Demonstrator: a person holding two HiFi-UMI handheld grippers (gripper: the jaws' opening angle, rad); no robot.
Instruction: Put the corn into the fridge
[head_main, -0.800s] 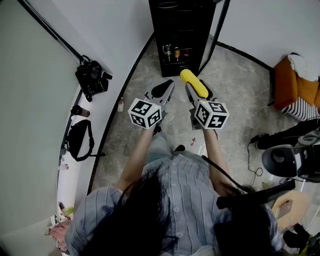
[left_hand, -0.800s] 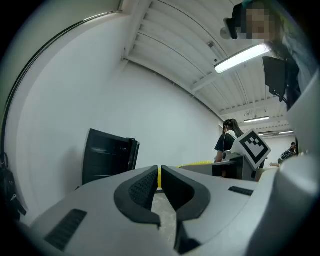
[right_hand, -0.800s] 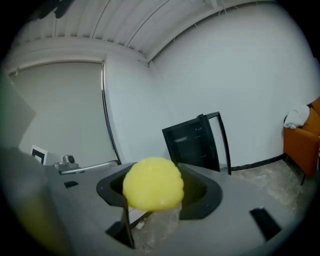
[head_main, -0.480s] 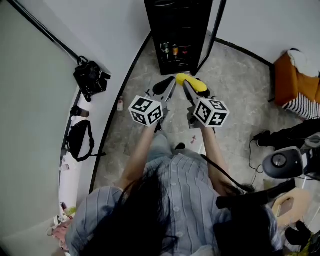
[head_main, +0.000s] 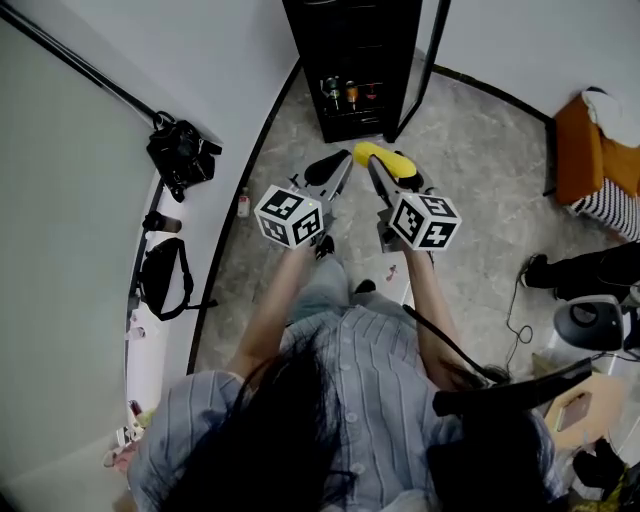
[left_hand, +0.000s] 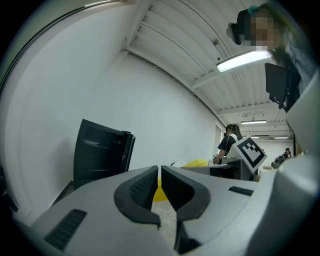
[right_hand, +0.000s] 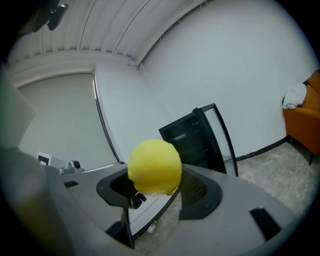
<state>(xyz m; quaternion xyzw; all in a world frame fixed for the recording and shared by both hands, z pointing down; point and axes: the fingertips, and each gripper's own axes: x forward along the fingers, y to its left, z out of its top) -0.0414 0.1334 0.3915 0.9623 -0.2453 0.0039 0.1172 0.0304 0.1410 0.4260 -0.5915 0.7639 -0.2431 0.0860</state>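
A yellow corn cob (head_main: 384, 164) lies lengthwise between the jaws of my right gripper (head_main: 385, 170), which is shut on it; its blunt end (right_hand: 155, 166) fills the middle of the right gripper view. My left gripper (head_main: 325, 178) hangs beside it, shut with nothing between its pads (left_hand: 159, 186). The black fridge (head_main: 355, 60) stands ahead on the floor with its glass door (head_main: 422, 65) swung open to the right. Bottles (head_main: 348, 95) sit on its lower shelf. In the right gripper view the fridge (right_hand: 192, 137) is still some way off.
A black camera bag (head_main: 180, 155) and a black pouch (head_main: 160, 275) lie along the white ledge at left. An orange seat (head_main: 590, 160) stands at right, a round stool (head_main: 598, 322) and cables near it. A small bottle (head_main: 243, 204) rests by the wall base.
Both grippers and the corn have moved slightly nearer the fridge, which now sits a little closer and higher in the head view. The grip on the corn is unchanged.
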